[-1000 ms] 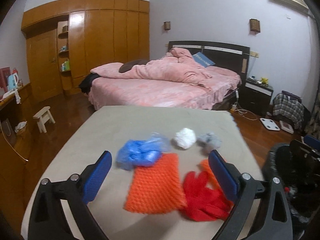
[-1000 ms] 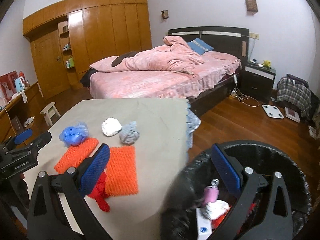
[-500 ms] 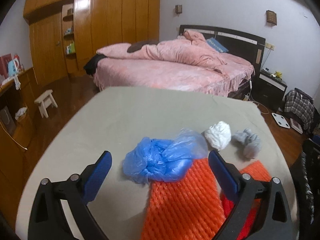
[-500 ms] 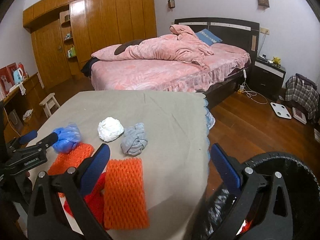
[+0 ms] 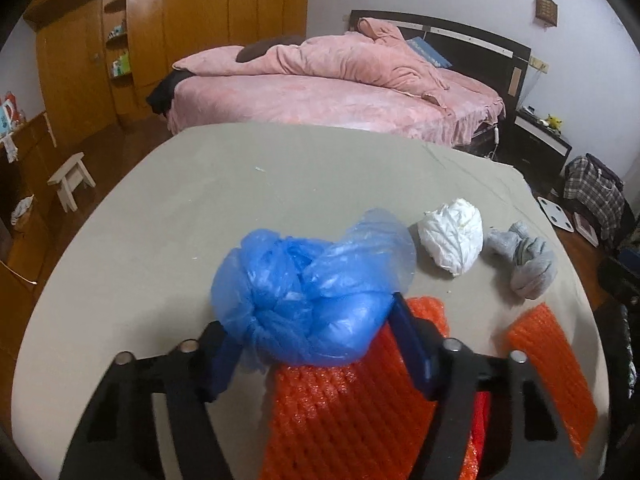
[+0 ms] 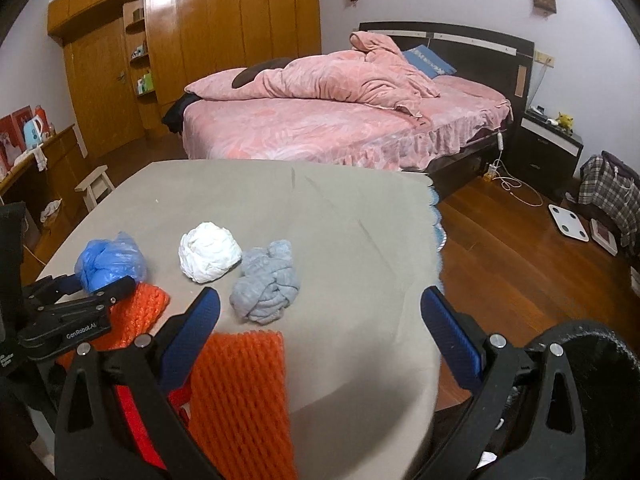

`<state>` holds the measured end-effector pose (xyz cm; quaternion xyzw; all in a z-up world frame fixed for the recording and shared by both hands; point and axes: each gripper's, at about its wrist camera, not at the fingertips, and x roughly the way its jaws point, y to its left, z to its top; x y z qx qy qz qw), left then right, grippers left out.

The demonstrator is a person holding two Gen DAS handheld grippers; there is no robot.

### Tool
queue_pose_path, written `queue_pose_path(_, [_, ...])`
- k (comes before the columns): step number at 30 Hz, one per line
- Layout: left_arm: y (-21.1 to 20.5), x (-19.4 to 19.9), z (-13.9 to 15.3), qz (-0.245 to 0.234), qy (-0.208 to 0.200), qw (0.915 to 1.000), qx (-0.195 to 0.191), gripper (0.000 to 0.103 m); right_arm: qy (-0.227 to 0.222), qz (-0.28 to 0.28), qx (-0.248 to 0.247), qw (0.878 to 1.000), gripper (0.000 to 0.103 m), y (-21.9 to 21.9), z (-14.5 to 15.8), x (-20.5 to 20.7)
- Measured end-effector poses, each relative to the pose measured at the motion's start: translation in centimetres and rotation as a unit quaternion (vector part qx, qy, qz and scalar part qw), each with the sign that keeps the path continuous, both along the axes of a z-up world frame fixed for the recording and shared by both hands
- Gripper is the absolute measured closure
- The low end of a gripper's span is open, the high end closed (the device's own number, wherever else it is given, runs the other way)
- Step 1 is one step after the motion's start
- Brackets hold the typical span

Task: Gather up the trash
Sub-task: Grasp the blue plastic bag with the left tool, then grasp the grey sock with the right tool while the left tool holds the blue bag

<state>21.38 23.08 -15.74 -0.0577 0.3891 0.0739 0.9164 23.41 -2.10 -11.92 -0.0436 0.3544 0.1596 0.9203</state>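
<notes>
Closer now: crumpled blue bag [image 5: 312,300]

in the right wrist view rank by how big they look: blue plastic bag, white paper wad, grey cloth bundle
1. grey cloth bundle
2. white paper wad and blue plastic bag: too alike to rank, and a gripper hides part of the bag.
The bundle lies nearest the camera, so its lead is unsure.

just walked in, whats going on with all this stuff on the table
A person with tongs in each hand is clearing trash off the table. The left tongs are closing around the blue plastic bag, which sits between the jaws. The right tongs hang open over the table edge, holding nothing. A white wad, a grey wad and orange foam nets still wait.
</notes>
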Motion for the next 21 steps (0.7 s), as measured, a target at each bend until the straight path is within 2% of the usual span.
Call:
queue_pose_path(4, [0.3,-0.6,0.4,0.003,-0.012,0.9999,-0.003,0.041,0.005,0.009,-0.003,1.000,0.005,1.1,-0.5,0.5])
queue_pose_path(11, [1.6,-1.5,1.9,0.024,-0.041,0.9988,-0.006,0.042,0.011,0.015,-0.011,1.000,0.005,2.7,-1.6,1.7])
queue_pose_path(18, [1.6,-1.7,2.5,0.029,-0.054,0.9979,0.018,0.042,0.030,0.014,-0.017,0.999,0.006,4.0,-3.0,3.6])
queue_pose_path(20, [1.7,-1.6,2.7,0.031,-0.055,0.9979,0.016,0.042,0.035,0.016,-0.017,0.999,0.010,4.1,-3.3,3.9])
queue_pose_path(21, [1.7,-1.6,2.7,0.032,-0.055,0.9978,0.016,0.042,0.039,0.019,-0.018,0.999,0.020,4.3,-3.4,4.1])
